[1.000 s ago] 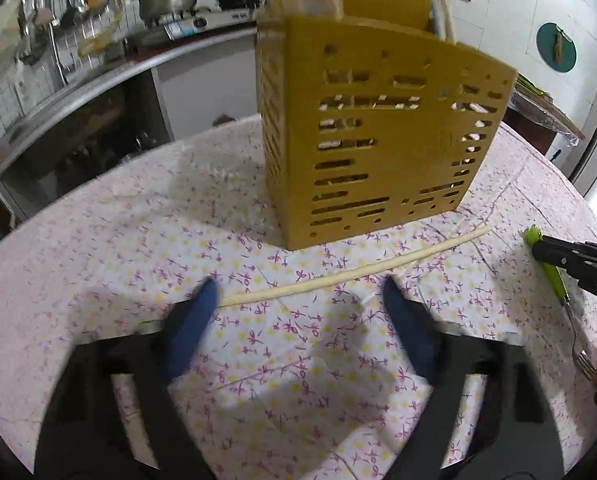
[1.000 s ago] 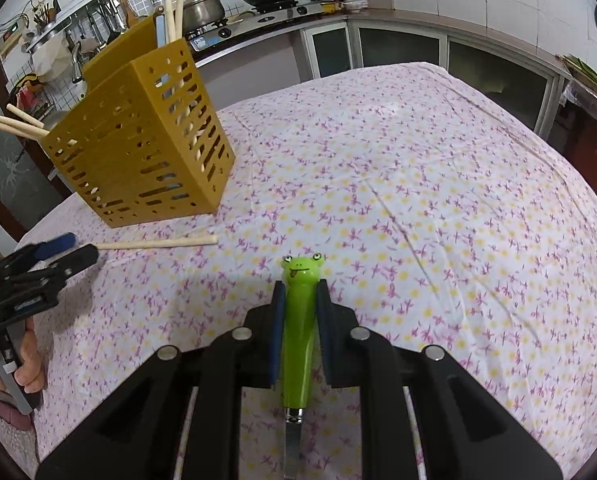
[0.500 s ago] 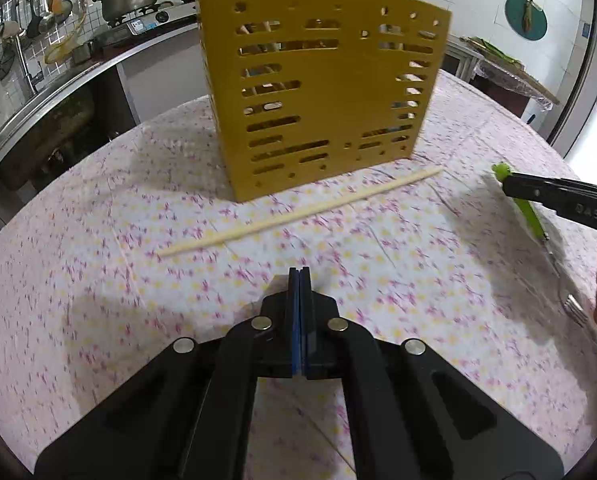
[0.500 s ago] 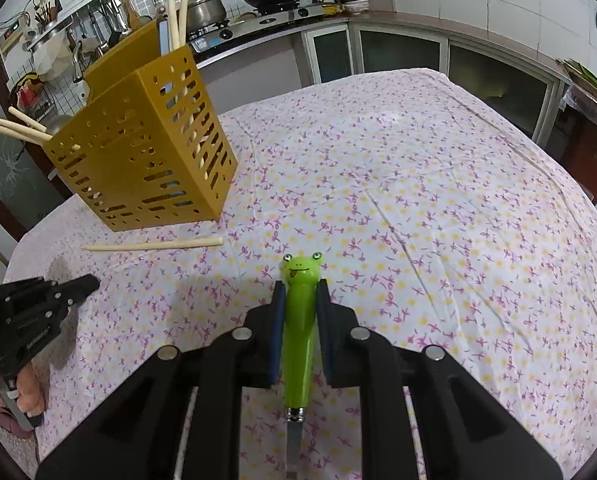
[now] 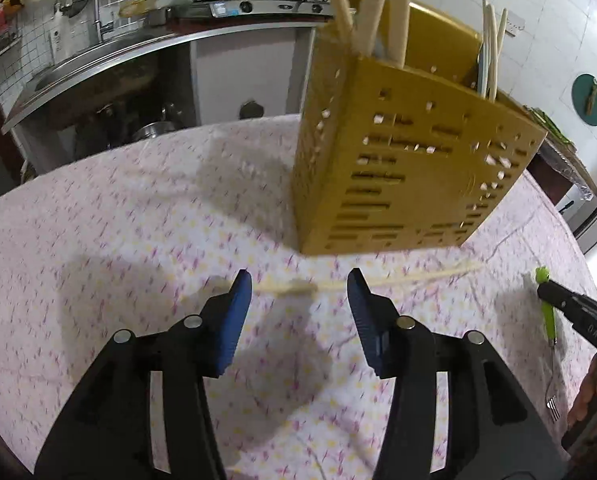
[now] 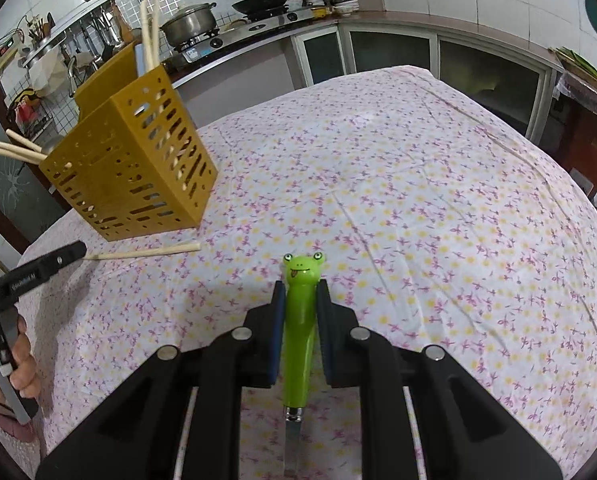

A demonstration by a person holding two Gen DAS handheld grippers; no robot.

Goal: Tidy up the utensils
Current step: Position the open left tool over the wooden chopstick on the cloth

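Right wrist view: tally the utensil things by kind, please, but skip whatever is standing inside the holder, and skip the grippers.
Yellow slotted utensil holder: 1
Loose chopstick: 1
Green frog-handled fork: 1
Total: 3

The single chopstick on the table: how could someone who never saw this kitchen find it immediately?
Find the yellow slotted utensil holder standing on the flowered tablecloth. Right in front of its base lies one pale chopstick, flat on the cloth. The other chopsticks stand in the holder; only this one lies loose.
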